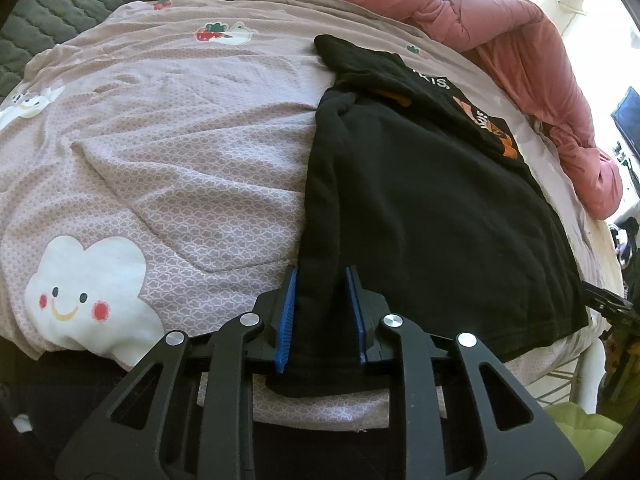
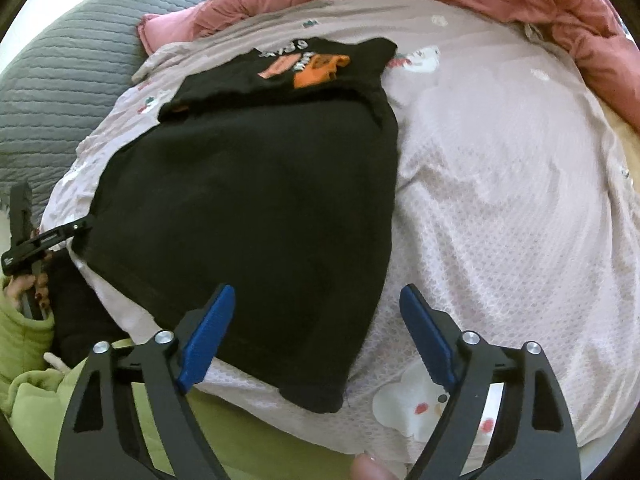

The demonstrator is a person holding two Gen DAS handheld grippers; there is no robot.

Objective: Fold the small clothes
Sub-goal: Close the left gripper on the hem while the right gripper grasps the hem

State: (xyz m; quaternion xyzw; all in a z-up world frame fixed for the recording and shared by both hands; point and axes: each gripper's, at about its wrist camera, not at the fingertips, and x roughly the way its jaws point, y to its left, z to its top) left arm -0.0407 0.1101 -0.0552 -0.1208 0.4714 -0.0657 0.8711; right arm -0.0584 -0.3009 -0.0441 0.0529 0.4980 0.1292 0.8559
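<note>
One black shirt (image 1: 420, 208), two grippers, one pink quilt (image 1: 520, 40).

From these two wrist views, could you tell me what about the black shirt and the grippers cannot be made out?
- Black shirt print: both views, folded cloth covers most of the lettering.
- Left gripper: left wrist view, bunched cloth hides whether the pads truly pinch.
- Shirt's underside: both views, hidden against the bedsheet.
- Right gripper: left wrist view, cut off by the right edge.
</note>
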